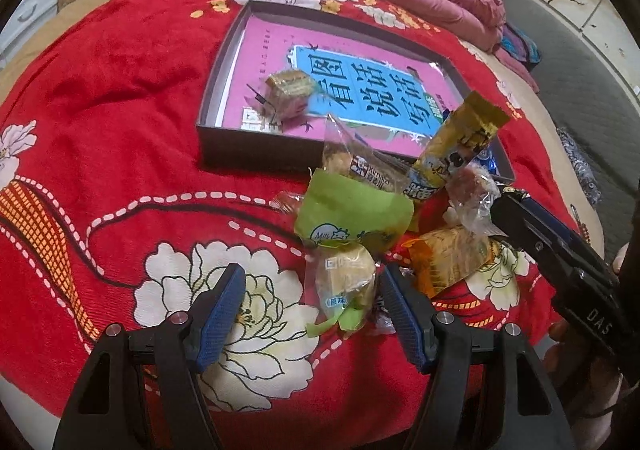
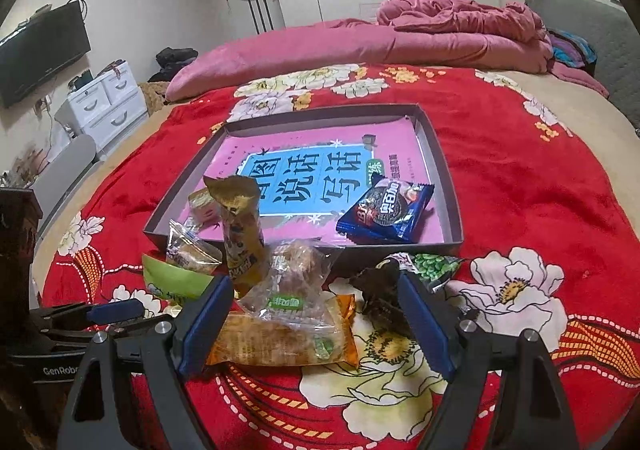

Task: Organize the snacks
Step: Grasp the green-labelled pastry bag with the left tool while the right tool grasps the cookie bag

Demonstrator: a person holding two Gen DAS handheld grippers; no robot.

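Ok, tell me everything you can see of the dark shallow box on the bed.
The dark shallow box is an open, low-walled rectangular tray, apparently cardboard, lying flat on the red floral blanket just beyond the snack pile. A pink-and-blue book cover lines its floor. Inside sit a blue cookie packet at one near corner and a small wrapped cake toward the other side. Neither gripper touches it.

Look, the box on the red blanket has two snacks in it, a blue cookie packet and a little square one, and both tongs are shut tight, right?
Nearly. The box does hold the blue cookie packet and the little square snack. But the tongs are not shut: the wrist views show the left tongs and right tongs both open, holding nothing.
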